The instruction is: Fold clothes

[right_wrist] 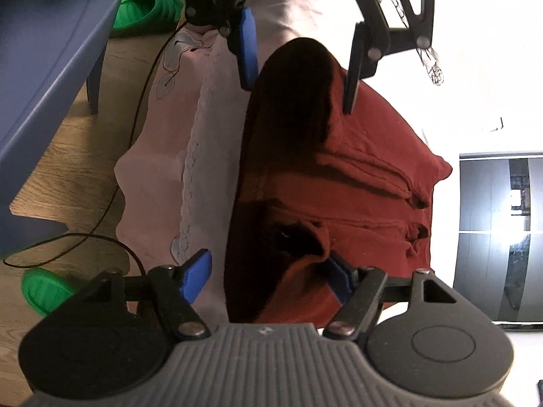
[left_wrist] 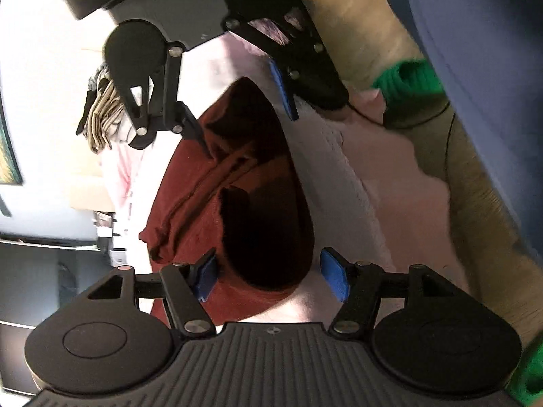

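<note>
1. In the left wrist view, the left tool [left_wrist: 271,276] has its blue pads spread wide with nothing pinched; the near end of the dark red garment [left_wrist: 203,183] lies between and just beyond them.
2. In the right wrist view, the right tool [right_wrist: 268,276] is likewise wide apart. Its right pad sits against a fold of the red garment [right_wrist: 359,176], but the pads do not press on it.
3. The garment lies folded into a long bundle on a pale pink bed cover [left_wrist: 339,176], close to the cover's lace-trimmed edge [right_wrist: 200,129], its seams and cuffs running across the bundle.
4. At the garment's far end, each view shows the opposite tool: the right tool in the left view and the left tool [right_wrist: 298,57] in the right view, both with jaws apart, straddling that end.
5. Beyond the bed's edge, a wooden floor [right_wrist: 68,176] carries a thin black cable [right_wrist: 135,129], green slippers [right_wrist: 146,13] and a blue chair [right_wrist: 51,51].
6. A pile of striped clothes [left_wrist: 101,118] lies farther along the bed.
</note>
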`<state>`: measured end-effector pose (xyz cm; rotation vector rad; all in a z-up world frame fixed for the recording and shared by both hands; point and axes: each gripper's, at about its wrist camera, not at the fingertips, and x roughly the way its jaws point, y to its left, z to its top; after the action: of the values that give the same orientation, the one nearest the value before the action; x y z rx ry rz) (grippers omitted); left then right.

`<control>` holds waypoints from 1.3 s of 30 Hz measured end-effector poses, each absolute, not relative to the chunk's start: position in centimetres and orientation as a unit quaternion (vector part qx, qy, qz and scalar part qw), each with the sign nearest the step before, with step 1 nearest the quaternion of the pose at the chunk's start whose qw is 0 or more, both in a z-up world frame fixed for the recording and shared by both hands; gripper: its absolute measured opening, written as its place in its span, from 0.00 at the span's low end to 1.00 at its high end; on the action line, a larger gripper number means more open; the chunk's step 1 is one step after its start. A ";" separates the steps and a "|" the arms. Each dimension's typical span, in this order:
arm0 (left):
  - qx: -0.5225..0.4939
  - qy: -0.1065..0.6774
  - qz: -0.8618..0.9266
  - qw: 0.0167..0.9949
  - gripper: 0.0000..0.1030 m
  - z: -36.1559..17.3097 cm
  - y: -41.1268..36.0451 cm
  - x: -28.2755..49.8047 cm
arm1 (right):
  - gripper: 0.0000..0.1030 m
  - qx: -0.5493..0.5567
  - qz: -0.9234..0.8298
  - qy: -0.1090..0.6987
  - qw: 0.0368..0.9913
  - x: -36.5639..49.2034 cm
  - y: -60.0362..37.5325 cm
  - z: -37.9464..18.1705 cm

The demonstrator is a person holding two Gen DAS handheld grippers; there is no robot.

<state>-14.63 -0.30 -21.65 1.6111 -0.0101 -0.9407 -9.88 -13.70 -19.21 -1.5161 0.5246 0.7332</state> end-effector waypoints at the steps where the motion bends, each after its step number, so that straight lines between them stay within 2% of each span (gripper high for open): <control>1: 0.688 0.002 -0.404 0.602 0.54 -21.4 -0.4 -14.5 | 0.73 -0.670 0.320 0.225 0.632 -10.0 -13.8 -19.5; 3: 0.677 0.014 -0.402 0.616 0.46 -21.0 -0.6 -14.2 | 0.70 -0.682 0.317 0.214 0.624 -10.3 -14.1 -19.8; 5: 0.667 0.028 -0.409 0.622 0.43 -20.3 -0.6 -14.1 | 0.60 -0.676 0.316 0.210 0.631 -10.4 -14.5 -19.3; 6: 0.662 0.035 -0.412 0.625 0.41 -20.0 -0.6 -14.0 | 0.50 -0.665 0.315 0.211 0.643 -10.1 -14.7 -18.7; 7: 0.658 0.042 -0.414 0.627 0.40 -19.7 -0.7 -13.9 | 0.46 -0.649 0.317 0.221 0.655 -9.8 -14.8 -18.1; 10: 0.640 0.067 -0.425 0.637 0.35 -18.5 -0.9 -13.5 | 0.38 -0.610 0.323 0.244 0.681 -9.2 -15.0 -16.4; 12: 0.623 0.082 -0.432 0.647 0.25 -17.5 -0.8 -13.2 | 0.28 -0.595 0.326 0.252 0.691 -9.3 -15.2 -15.6; 16: 0.587 0.119 -0.441 0.668 0.20 -15.5 -0.8 -12.3 | 0.17 -0.545 0.324 0.267 0.726 -8.7 -15.7 -13.2; 21: 0.500 0.188 -0.448 0.717 0.18 -12.6 -0.8 -10.2 | 0.16 -0.474 0.321 0.285 0.769 -7.3 -16.5 -11.6; 25: 0.448 0.213 -0.445 0.745 0.17 -10.6 -0.8 -9.2 | 0.14 -0.442 0.296 0.267 0.803 -6.6 -17.0 -10.2; 39: 0.455 0.233 -0.464 0.723 0.15 -5.8 0.1 -12.3 | 0.12 -0.459 0.343 0.275 0.772 -9.9 -17.0 -5.1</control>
<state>-12.30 0.07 -5.83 1.0055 0.5153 -1.0246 -9.95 -17.05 -5.15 -0.9953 0.5963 0.7438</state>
